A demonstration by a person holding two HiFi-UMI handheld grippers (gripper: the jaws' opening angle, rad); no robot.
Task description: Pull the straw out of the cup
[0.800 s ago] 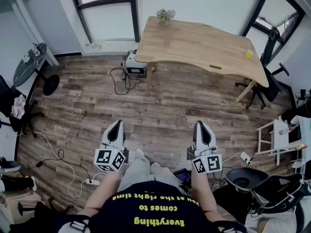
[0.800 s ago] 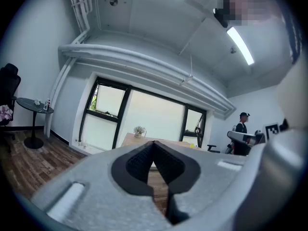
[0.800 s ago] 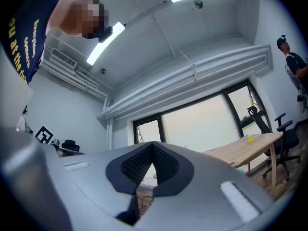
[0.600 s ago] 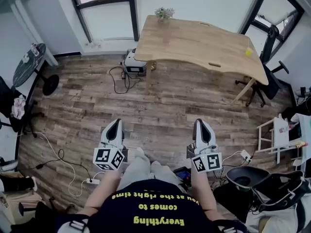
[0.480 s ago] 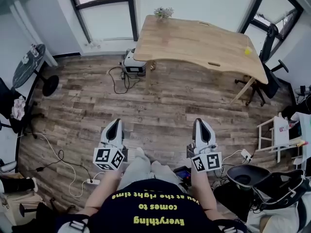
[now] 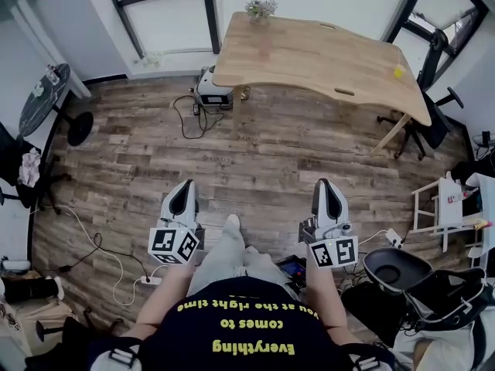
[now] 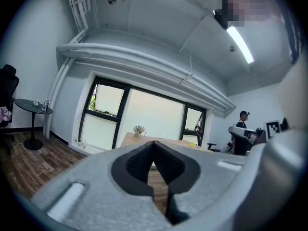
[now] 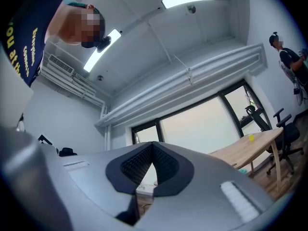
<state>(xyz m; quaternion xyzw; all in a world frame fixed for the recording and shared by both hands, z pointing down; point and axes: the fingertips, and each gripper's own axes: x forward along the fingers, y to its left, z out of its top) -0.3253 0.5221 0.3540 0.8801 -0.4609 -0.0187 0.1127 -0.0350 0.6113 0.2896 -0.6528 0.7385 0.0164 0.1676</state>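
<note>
Both the left gripper (image 6: 184, 187) and right gripper (image 6: 326, 185) have fingers pressed together, empty, so reaching the surface (image 6: 309, 52) at 12 o'clock unopened could topple the cup.

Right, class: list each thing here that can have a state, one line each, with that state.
Left claw: shut, empty.
Right claw: shut, empty.
Yellow object, maybe the cup: on the table near one end, untouched; straw too small to see.
Flower pot: upright at table's far edge.
</note>
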